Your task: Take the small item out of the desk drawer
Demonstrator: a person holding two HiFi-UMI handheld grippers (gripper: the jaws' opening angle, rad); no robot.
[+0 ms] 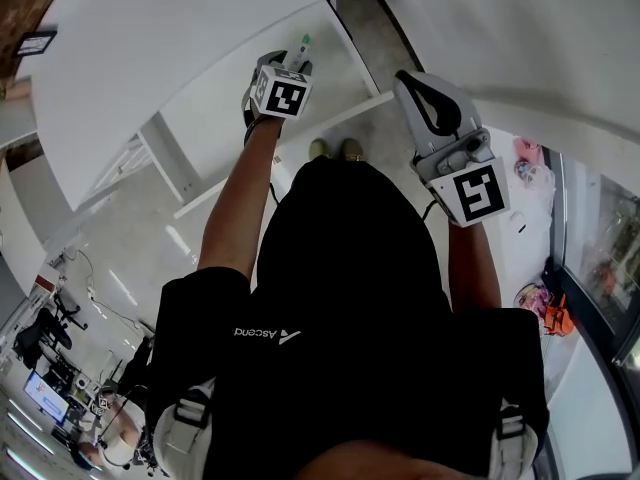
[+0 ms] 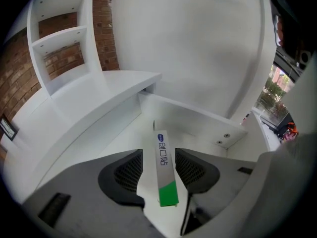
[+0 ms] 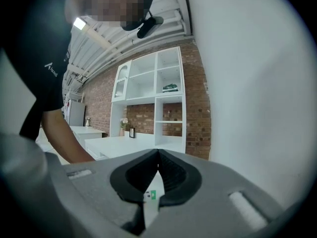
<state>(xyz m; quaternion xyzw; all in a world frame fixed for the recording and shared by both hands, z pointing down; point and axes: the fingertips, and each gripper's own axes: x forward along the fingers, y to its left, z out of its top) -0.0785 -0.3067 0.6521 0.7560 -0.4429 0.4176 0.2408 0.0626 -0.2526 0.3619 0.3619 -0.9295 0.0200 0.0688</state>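
A slim white box (image 2: 162,165) with blue print and a green end lies lengthwise between the jaws of my left gripper (image 2: 159,155). The jaws stand open, with a gap on each side of the box, so neither pad presses on it. Under it is the white floor of the open desk drawer (image 2: 198,120); I cannot tell whether the box rests there. In the head view the left gripper (image 1: 298,60) reaches into the drawer (image 1: 345,78) and the box's end (image 1: 304,41) pokes out beyond it. My right gripper (image 1: 410,78) hovers to the right, shut and empty, tips together (image 3: 158,152).
The curved white desk top (image 1: 150,58) runs left of the drawer. A white shelf unit (image 2: 57,43) stands against the brick wall. The person's shoes (image 1: 335,150) are on the floor below the drawer. Bags and pink items (image 1: 525,163) lie by a glass front at right.
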